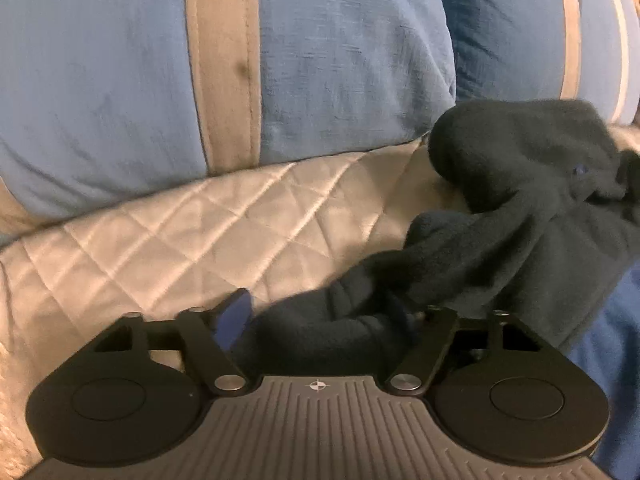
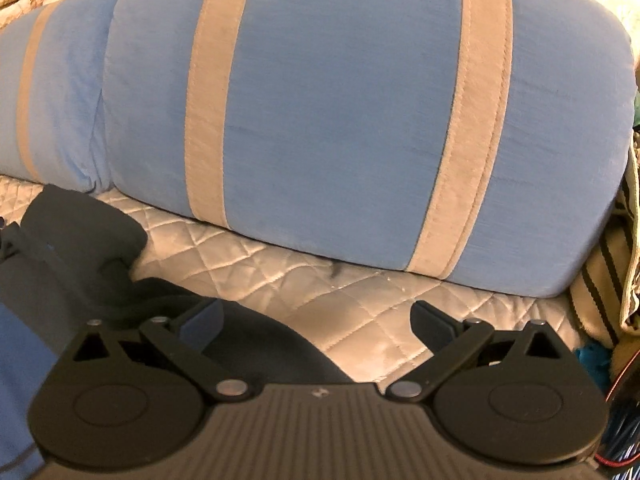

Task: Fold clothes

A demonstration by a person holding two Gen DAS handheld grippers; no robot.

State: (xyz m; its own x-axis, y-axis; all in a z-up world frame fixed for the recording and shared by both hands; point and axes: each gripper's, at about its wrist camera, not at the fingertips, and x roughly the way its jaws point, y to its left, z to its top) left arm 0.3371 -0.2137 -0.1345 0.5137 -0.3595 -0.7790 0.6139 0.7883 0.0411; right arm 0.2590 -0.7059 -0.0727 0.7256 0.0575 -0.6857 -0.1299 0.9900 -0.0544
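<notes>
A dark navy fleece garment (image 1: 520,200) lies crumpled on a quilted beige bedspread (image 1: 180,232). In the left wrist view a fold of it lies bunched between the fingers of my left gripper (image 1: 324,320); the jaws stand wide apart, the right finger hidden by the cloth. In the right wrist view the same garment (image 2: 80,240) lies at the left, and a dark part runs under the left finger. My right gripper (image 2: 316,320) is open and empty above the bedspread (image 2: 340,292).
Large light-blue pillows with beige stripes (image 1: 200,80) (image 2: 340,120) stand right behind the garment. A blue cloth (image 1: 600,360) lies at the near right in the left wrist view. Striped fabric and clutter (image 2: 608,272) sit at the right edge.
</notes>
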